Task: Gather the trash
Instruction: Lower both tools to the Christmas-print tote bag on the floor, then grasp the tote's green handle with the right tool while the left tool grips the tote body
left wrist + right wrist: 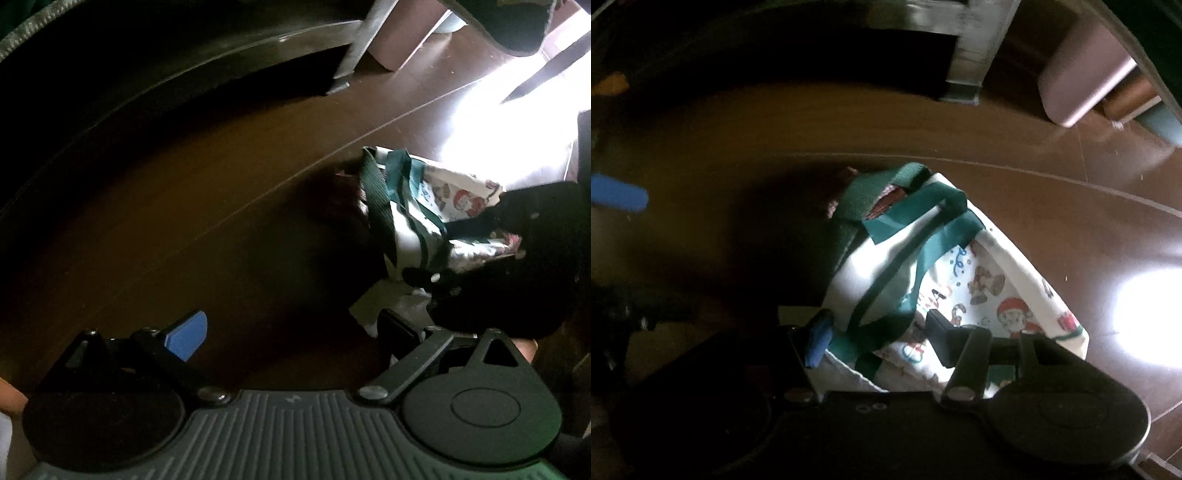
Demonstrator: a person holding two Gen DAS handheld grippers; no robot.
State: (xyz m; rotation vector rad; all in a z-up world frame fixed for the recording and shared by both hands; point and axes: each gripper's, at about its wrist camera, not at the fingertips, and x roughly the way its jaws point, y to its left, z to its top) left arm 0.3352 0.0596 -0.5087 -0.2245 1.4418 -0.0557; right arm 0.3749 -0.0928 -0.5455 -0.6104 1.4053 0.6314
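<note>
Between the spread fingers of the right gripper [877, 338], a green strap [886, 295] of a white Christmas-print tote bag [990, 291] crosses the gap, though neither the blue pad [818, 341] nor the dark finger visibly presses on it. The bag lies crumpled on the dark brown floor [1052, 206], its handles bunched toward the far end, where something reddish pokes from the mouth; what it is cannot be made out. To the left, the left gripper [291, 334] hangs over bare floor with its fingers wide apart and empty, the bag just to its right.

Judged from the task, the bag is to take the trash, and the step in hand looks like a grasp on its handle. It would go best if the right gripper settled low enough to catch both layers of strap before closing, then lifted straight up so the mouth opens, leaving the left gripper free to hold the other handle. A table leg [975, 55] and a pink stool [1086, 85] stand beyond.
</note>
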